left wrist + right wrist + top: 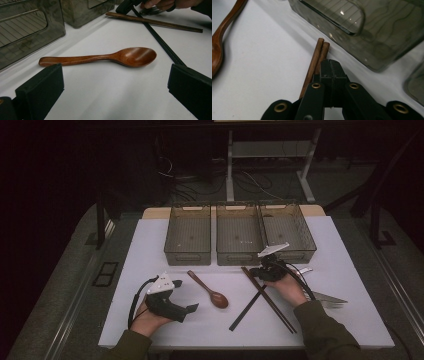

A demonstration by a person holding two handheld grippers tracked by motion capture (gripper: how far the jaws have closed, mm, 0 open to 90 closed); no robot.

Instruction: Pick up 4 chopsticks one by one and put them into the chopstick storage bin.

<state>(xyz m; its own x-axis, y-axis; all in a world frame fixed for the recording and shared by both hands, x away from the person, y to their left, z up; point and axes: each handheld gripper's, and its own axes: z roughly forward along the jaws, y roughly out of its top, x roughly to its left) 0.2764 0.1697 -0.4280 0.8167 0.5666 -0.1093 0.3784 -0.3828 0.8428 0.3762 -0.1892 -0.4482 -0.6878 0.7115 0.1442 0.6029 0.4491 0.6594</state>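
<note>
1. The right gripper (331, 65) is clenched, its jaws pressed flat together in the lower middle of the right gripper view; nothing lies between them as far as I can tell, though the brown chopsticks (315, 63) run under their left flank.
2. The left gripper (112, 87) is released, jaws wide apart at the bottom corners of its own view, the wooden spoon (100, 58) ahead of them untouched.
3. Step in hand, I judge: sorting cutlery, starting with the chopsticks.
4. Next, the jaws must part, straddle the pair and close.
5. In the high view the chopsticks (267, 298) lie right of centre, long axis slanting from the middle bin (239, 255) down toward the lower right, crossed by a black stick (248, 309).
</note>
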